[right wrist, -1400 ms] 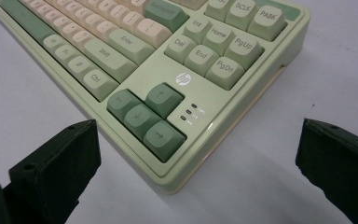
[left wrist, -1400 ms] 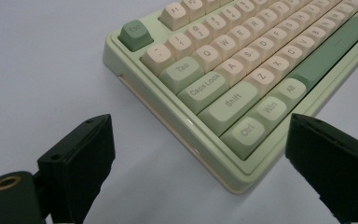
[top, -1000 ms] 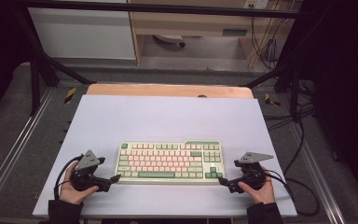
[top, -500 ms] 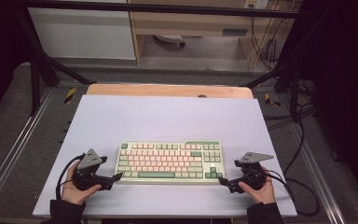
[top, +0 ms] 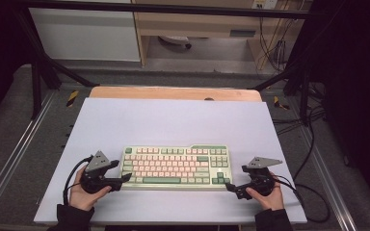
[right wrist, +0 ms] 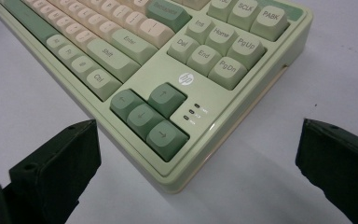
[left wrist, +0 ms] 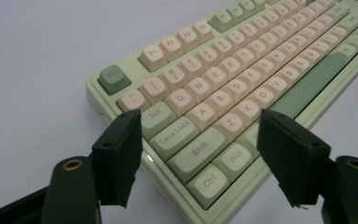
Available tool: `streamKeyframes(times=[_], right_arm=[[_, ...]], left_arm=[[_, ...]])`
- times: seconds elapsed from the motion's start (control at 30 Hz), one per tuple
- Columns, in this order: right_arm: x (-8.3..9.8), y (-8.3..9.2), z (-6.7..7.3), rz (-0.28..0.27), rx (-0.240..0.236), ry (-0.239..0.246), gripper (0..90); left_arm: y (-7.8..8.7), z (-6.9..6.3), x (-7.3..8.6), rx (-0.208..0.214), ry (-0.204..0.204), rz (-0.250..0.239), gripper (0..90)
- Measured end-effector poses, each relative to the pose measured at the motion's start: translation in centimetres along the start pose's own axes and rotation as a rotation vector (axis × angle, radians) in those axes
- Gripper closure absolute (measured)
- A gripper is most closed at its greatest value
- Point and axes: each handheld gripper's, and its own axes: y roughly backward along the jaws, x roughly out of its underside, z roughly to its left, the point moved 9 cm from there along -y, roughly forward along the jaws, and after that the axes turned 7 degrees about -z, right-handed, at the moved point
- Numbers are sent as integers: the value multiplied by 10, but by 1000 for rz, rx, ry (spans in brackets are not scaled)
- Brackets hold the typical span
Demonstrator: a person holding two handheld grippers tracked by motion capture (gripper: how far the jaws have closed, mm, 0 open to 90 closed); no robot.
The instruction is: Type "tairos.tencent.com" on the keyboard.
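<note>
keyboard: flat on the tabletop, near its front edge | left tool: jaws have just been closing, astride the keyboard's front-left corner, not yet pressing it | right tool: jaws wide apart, astride the front-right corner, clear of it

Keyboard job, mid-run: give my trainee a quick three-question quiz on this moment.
1. True or false: the left gripper straddles the keyboard corner by the Ctrl key.
2. Which keys lie nearest the right gripper: A) arrow keys, B) function row, C) Esc?
3. What colour is the table?

Key: 1 true, jaws have just been closing, pads not yet pressing; 2 A; 3 pale lilac-white.
</note>
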Motion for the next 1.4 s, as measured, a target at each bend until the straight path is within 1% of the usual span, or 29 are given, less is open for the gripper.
streamKeyframes(times=[0.03,0.1,0.13,0.17,0.27,0.37,0.43,0.47,0.53,0.57,0.67,0.7,0.73,0.9,0.93,1.0,1.03,1.07,1.3,1.33,1.4], right_arm=[[0,0,0,0,0,0,5],[0,0,0,-1,-2,0,6],[0,0,0,0,-2,2,6],[0,0,0,0,-2,2,6],[0,0,0,2,0,3,6],[0,0,0,1,1,1,5],[0,0,0,1,1,1,5],[0,0,0,0,0,3,5],[0,0,0,1,1,0,5],[0,0,0,1,0,1,5],[0,0,0,1,1,2,5],[0,0,0,3,2,-2,5],[0,0,0,3,2,-2,5],[0,0,0,5,2,0,5],[0,0,0,4,-1,-2,5],[0,0,0,4,1,-1,5],[0,0,0,4,1,-1,5],[0,0,0,4,0,1,5],[1,-1,0,8,-1,6,5],[1,-1,0,9,-1,8,5],[1,-1,0,9,-1,8,5]], left_arm=[[-1,-1,-1,0,-3,2,316],[-3,-3,-3,4,-4,3,349],[-4,-5,-4,6,-4,4,390],[-5,-6,-4,7,-4,6,390],[-8,-9,-8,9,-11,12,461],[-11,-12,-11,17,-6,18,526],[-14,-14,-14,20,-1,18,539],[-15,-15,-15,20,-3,20,563],[-17,-17,-17,16,-6,20,573],[-18,-18,-18,19,-7,22,611],[-22,-20,-22,22,-10,20,633],[-22,-21,-24,22,-11,18,666],[-23,-21,-25,22,-12,18,666],[-28,-26,-31,27,-15,14,721],[-29,-26,-31,26,-17,15,748],[-32,-27,-32,30,-16,21,776],[-34,-28,-32,28,-18,19,776],[-35,-28,-33,30,-16,20,802],[-45,-34,-39,46,-20,29,856],[-47,-35,-40,50,-20,30,877],[-51,-37,-41,55,-21,32,884]])
